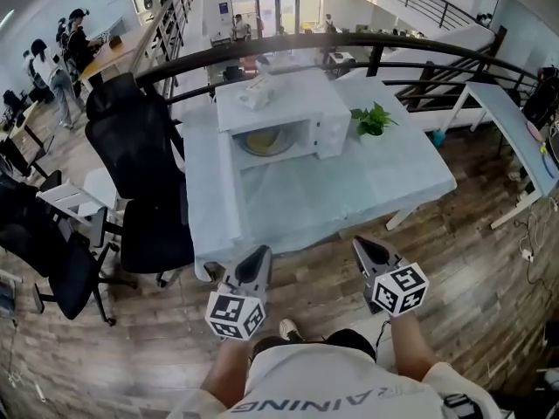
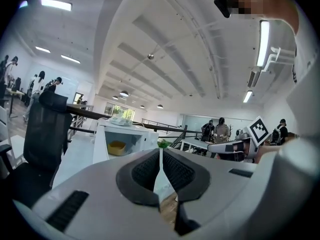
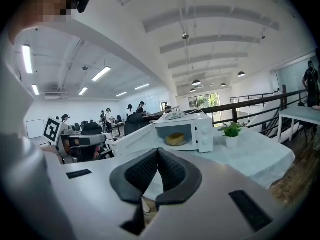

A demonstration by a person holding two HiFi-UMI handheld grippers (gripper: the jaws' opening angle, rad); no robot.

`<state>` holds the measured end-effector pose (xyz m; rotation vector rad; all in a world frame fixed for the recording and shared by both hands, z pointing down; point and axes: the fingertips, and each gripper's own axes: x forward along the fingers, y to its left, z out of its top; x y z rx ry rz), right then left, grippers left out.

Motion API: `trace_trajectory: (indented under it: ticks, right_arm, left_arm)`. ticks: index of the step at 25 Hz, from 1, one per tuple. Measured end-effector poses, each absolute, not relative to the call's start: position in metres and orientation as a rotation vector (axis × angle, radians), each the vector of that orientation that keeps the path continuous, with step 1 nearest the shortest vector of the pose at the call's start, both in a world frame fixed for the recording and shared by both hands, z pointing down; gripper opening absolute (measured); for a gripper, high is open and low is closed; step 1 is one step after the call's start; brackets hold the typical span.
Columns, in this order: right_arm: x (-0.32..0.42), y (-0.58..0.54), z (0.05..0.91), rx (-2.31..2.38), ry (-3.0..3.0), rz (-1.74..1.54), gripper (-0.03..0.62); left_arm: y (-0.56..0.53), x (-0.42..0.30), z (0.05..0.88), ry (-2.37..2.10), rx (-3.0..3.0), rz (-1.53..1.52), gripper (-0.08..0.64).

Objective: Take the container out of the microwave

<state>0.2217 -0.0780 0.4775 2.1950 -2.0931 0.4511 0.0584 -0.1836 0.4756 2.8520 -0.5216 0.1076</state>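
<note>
A white microwave (image 1: 279,103) stands at the far side of a white-covered table (image 1: 349,190), its door (image 3: 137,136) swung open to the left. Inside lies a yellow container (image 1: 266,140), also visible in the left gripper view as the container (image 2: 117,147) and in the right gripper view as the container (image 3: 175,139). My left gripper (image 1: 259,253) and right gripper (image 1: 362,244) hang side by side near my body, short of the table's front edge. Both are shut with nothing between the jaws, the left gripper (image 2: 160,151) and the right gripper (image 3: 158,151) pointing toward the microwave.
A small potted plant (image 1: 371,119) stands to the right of the microwave. A white object (image 1: 260,91) lies on the microwave's top. Black office chairs (image 1: 140,164) crowd the table's left side. A dark railing (image 1: 349,46) runs behind; white desks (image 1: 515,129) stand at right.
</note>
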Motion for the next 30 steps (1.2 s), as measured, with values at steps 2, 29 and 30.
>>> trace_trajectory:
  ticks: [2,29,30]
  right_arm:
    - [0.224,-0.093,0.474,2.178,-2.113,0.451,0.021]
    - [0.37,-0.297,0.487,1.565,-2.508,0.286,0.021]
    - [0.369,-0.302,0.491,1.537,-2.509,0.279,0.021]
  left_arm:
    - [-0.193,0.06,0.472,-0.535,2.849,0.101,0.048]
    - [-0.27,0.181,0.481,-1.172,2.604,0.123,0.048]
    - [-0.272,0.183,0.482,-1.184,2.595,0.123,0.048]
